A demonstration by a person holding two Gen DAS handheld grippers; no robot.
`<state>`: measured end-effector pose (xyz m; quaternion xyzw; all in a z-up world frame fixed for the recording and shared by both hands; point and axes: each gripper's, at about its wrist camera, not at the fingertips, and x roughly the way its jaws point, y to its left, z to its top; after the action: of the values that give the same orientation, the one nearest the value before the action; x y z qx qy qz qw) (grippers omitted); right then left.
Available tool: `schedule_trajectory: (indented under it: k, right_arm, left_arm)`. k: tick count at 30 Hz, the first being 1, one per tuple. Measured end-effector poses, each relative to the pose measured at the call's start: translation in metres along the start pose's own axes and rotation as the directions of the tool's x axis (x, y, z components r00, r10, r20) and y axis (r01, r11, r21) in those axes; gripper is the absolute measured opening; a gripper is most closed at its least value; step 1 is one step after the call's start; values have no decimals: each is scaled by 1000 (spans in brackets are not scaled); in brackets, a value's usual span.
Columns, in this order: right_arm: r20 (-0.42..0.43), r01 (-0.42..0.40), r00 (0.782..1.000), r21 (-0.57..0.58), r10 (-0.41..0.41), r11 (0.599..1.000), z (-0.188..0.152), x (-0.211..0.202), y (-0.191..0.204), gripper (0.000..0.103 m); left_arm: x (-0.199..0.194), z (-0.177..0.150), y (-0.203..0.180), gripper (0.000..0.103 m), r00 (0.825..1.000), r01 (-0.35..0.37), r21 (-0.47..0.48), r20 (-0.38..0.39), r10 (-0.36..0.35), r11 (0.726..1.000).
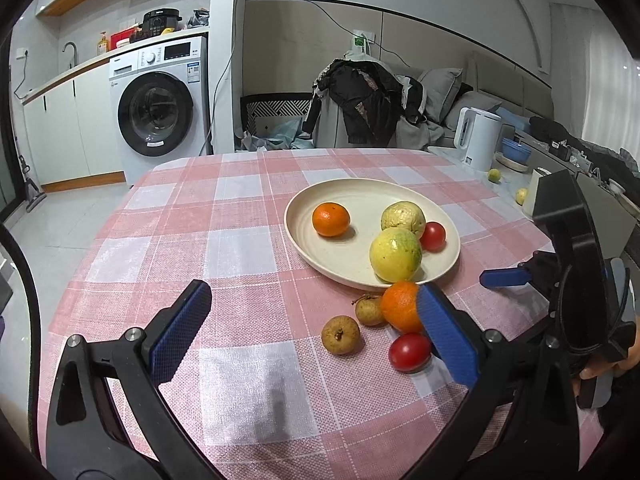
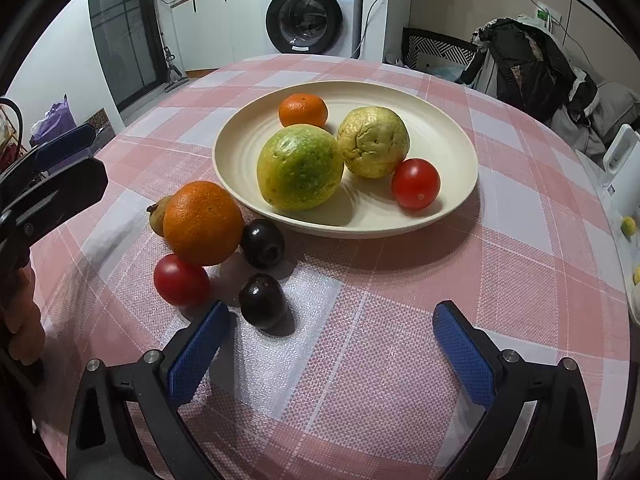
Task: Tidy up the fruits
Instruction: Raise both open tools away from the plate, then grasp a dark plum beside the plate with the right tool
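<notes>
Fruits lie loose near the plate: an orange, a tomato, two dark plums. Round and smooth, they look likely to roll; grip across the middle. Left gripper and right gripper gape wide, empty

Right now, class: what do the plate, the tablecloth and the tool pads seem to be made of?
Plate: probably matte plastic or wheat-straw composite; cream, speckled, no glaze shine.
Tablecloth: woven-textured, possibly coated fabric; pink check, slight sheen.
Tool pads: likely rubber; blue with a fine grid texture.
</notes>
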<state>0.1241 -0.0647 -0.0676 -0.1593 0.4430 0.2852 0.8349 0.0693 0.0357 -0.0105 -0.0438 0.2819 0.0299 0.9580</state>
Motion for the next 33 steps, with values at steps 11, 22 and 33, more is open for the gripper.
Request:
schedule_trajectory:
  k: [11,22,33]
  right_arm:
    - [26,-21,999,-33,22,999,2,-2,4,87]
    - [50,-89,994,-78,93,993,1,-10,15,37]
    - [70,-114,990,-97,121,989,-1,-20,15,24]
  left_arm:
    - [-1,0,2,102,1000,-4,-11,12,5,1000]
    - [0,0,6,102,1000,5,-22,17,-4,1000]
    - [-2,-1,-1,102,999,41,12,7,-41,999]
